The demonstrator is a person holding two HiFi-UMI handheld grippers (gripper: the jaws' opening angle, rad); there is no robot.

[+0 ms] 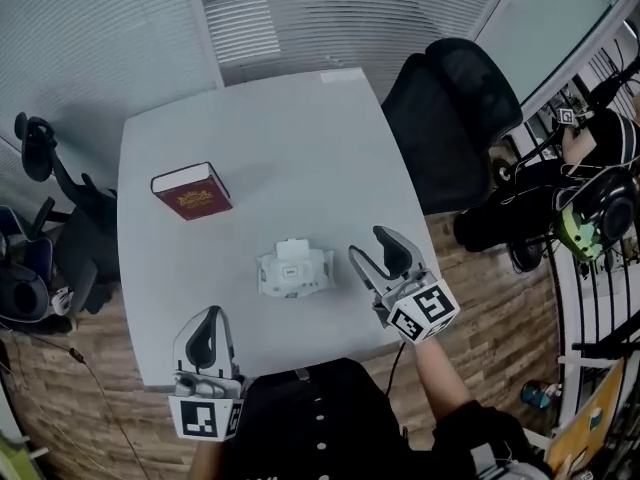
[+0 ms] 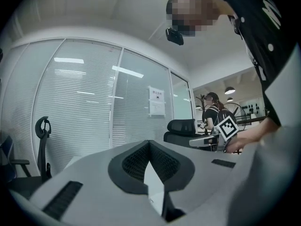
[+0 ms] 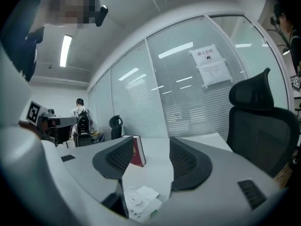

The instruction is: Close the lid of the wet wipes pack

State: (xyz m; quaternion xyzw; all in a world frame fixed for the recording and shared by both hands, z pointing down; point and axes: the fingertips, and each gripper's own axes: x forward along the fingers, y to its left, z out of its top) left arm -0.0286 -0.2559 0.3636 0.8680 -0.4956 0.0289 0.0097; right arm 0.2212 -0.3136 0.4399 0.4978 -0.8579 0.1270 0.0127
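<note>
- two tongs in the head view: left gripper [image 1: 208, 320] pressed together at the table's [image 1: 300, 128] front left corner, right gripper [image 1: 366, 242] spread just beside the wet wipes pack [image 1: 293, 273] near the front edge, lid [image 1: 291, 249] up.
- left gripper view: jaws meet on nothing.
- right gripper view: pack lies low ahead of the spread jaws; an off-centre push could slide it, unbraced; no wipes show inside.

left gripper [image 2: 149, 147]: jaw tips pressed together, nothing between them. sliver of white table [image 2: 153, 182] peeking through gap lower down. behind: glass wall with blinds, paper notice [image 2: 156, 101] stuck on it. black office chair [image 2: 182, 126] further back. right gripper [image 2: 195, 142] off to right, hand [image 2: 249, 134] holding it.
</note>
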